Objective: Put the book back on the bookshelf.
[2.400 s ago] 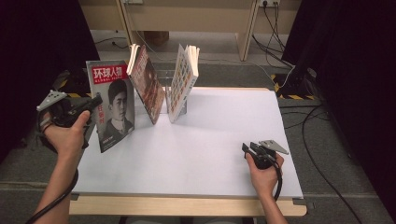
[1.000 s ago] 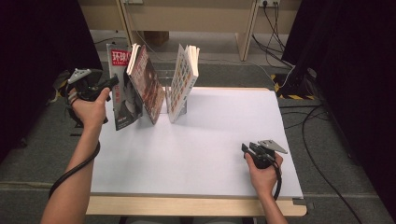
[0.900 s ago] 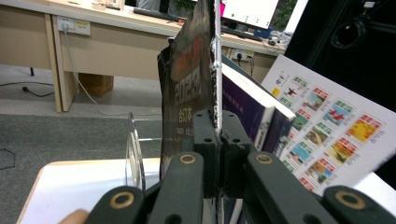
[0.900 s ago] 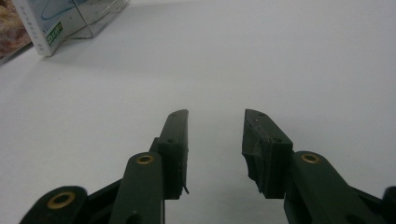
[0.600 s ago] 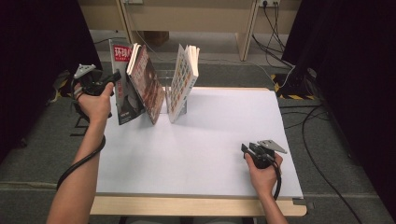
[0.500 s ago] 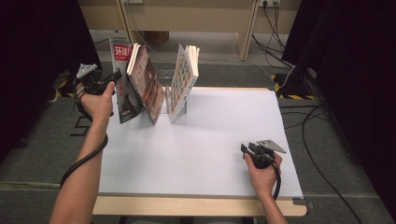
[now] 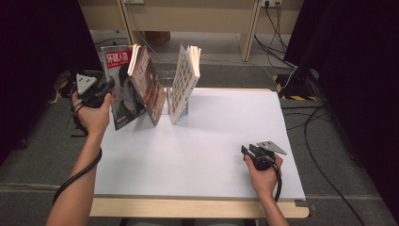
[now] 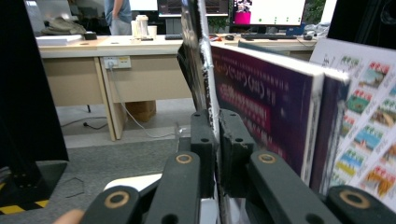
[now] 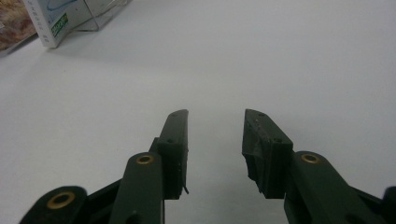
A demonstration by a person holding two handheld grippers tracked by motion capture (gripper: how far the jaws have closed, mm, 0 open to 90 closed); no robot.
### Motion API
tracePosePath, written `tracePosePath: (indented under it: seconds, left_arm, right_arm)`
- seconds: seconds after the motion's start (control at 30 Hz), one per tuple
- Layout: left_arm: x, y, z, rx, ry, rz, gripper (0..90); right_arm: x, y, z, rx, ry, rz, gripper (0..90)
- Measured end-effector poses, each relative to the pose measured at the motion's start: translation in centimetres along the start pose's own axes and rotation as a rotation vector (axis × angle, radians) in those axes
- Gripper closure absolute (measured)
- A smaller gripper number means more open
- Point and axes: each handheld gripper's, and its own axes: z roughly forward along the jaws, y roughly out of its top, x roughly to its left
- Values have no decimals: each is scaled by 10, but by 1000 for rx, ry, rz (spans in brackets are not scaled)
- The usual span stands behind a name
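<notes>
A magazine [image 7: 120,84] with a red title and a portrait cover stands nearly upright at the table's far left, leaning against a dark-covered book [image 7: 148,84]. My left gripper [image 7: 109,86] is shut on the magazine's left edge; in the left gripper view that thin edge [image 8: 205,74] runs up between my closed jaws [image 8: 216,140]. A third book [image 7: 184,80] with a patterned cover stands to the right on a clear stand. My right gripper [image 7: 245,151] rests low on the white table [image 7: 207,141] near the front right, open with nothing between its fingers [image 9: 215,140].
Wooden desk legs and cables lie beyond the table's far edge. Dark curtains hang on both sides. In the right gripper view a book corner [image 9: 56,23] and the clear stand [image 9: 105,11] sit at the top left.
My left gripper has carried the magazine from the table's left edge back and to the right, standing it up against the dark book. The right gripper has stayed put.
</notes>
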Motion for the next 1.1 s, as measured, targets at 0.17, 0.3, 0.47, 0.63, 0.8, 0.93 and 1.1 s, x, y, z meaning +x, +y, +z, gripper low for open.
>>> tracePosePath:
  seconds: [0.17,0.3,0.47,0.63,0.8,0.93,1.1]
  left_arm:
    - [7,-17,-22,6,-23,-32,846]
    - [13,-27,-34,15,-45,-57,848]
    - [15,-37,-43,29,-64,-70,839]
    - [12,-47,-46,43,-93,-64,829]
    - [8,-45,-41,45,-105,-65,820]
    - [9,-44,-37,45,-119,-100,782]
    - [9,-46,-29,72,-147,-154,746]
  right_arm:
    - [1,0,0,0,-2,1,612]
    - [3,0,0,6,1,2,611]
    - [3,0,0,9,3,2,610]
    - [2,0,0,13,1,13,609]
    - [2,-1,-1,15,2,13,608]
    - [1,0,-1,18,3,19,607]
    - [-1,-1,0,24,5,19,604]
